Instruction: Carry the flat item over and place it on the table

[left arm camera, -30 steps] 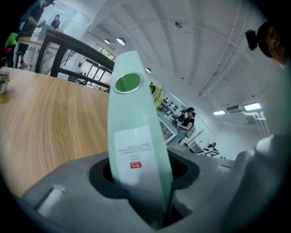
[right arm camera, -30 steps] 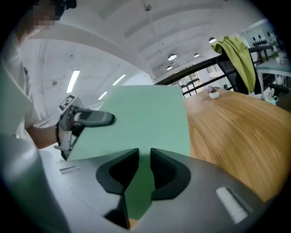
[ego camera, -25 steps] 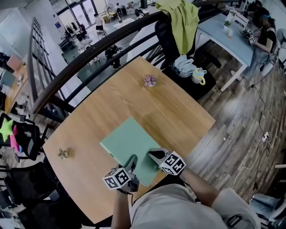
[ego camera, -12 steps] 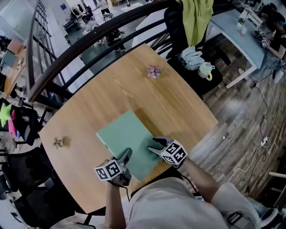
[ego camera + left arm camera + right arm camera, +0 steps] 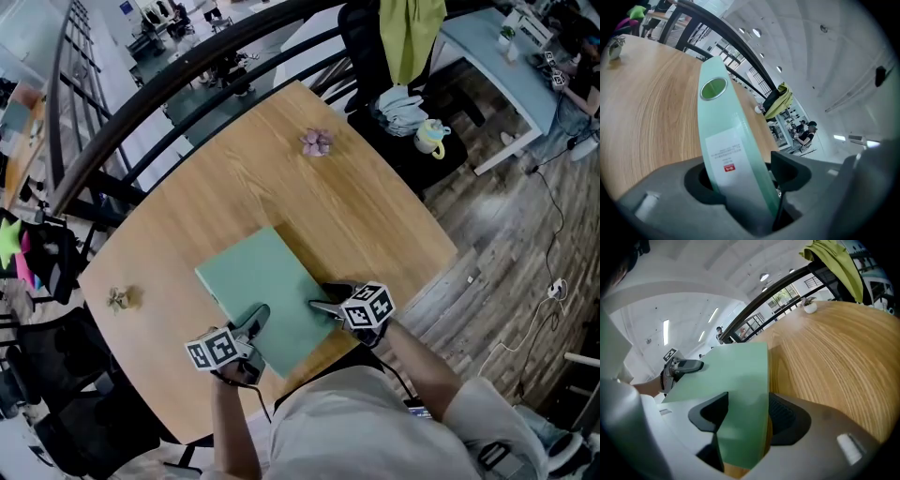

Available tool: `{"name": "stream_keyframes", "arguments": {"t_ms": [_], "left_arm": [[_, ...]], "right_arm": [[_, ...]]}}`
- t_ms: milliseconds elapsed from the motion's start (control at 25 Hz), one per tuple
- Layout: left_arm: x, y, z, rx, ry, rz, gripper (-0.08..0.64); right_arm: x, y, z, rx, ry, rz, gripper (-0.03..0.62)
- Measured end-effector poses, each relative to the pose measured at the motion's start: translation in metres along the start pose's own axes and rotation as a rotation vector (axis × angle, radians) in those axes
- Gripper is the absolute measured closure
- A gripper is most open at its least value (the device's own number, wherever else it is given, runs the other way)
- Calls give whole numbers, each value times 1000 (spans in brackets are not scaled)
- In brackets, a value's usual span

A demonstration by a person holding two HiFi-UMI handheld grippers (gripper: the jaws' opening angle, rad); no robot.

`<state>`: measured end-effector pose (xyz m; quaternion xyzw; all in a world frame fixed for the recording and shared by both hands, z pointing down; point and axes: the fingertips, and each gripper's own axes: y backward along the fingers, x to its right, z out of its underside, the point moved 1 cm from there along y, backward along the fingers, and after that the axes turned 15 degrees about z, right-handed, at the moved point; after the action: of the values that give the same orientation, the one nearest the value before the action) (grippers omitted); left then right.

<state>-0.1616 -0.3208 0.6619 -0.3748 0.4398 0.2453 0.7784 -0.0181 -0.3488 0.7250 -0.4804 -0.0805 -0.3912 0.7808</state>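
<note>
My left gripper (image 5: 253, 321) and right gripper (image 5: 323, 298): jaws opening around the near edge of the folder (image 5: 261, 281) | it looks flat on the table (image 5: 366, 206), so I release.

Purple trinket (image 5: 317, 142), small ornament (image 5: 119, 299), green cloth (image 5: 410, 33), black railing (image 5: 187, 82), mug (image 5: 431, 141)

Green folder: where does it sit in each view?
Head view: green folder lies flat, low centre on the table.
Left gripper view: centre, edge-on.
Right gripper view: lower left of centre.
Shared landmark: yellow-green cloth beyond the table.
</note>
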Motion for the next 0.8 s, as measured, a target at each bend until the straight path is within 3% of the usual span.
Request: {"name": "stream_keyframes", "arguments": {"t_ms": [120, 240, 400, 800], "left_arm": [[-4, -1, 2, -60, -47, -45, 242], [-17, 4, 3, -137, -106, -160, 224], [-34, 12, 0, -162, -160, -318, 144], [-43, -2, -5, -154, -173, -356, 126]], "right_arm": [[1, -3, 3, -19, -55, -32, 311], [2, -7, 5, -35, -110, -61, 307], [1, -12, 6, -41, -119, -65, 304], [14, -13, -3, -33, -68, -16, 299]]}}
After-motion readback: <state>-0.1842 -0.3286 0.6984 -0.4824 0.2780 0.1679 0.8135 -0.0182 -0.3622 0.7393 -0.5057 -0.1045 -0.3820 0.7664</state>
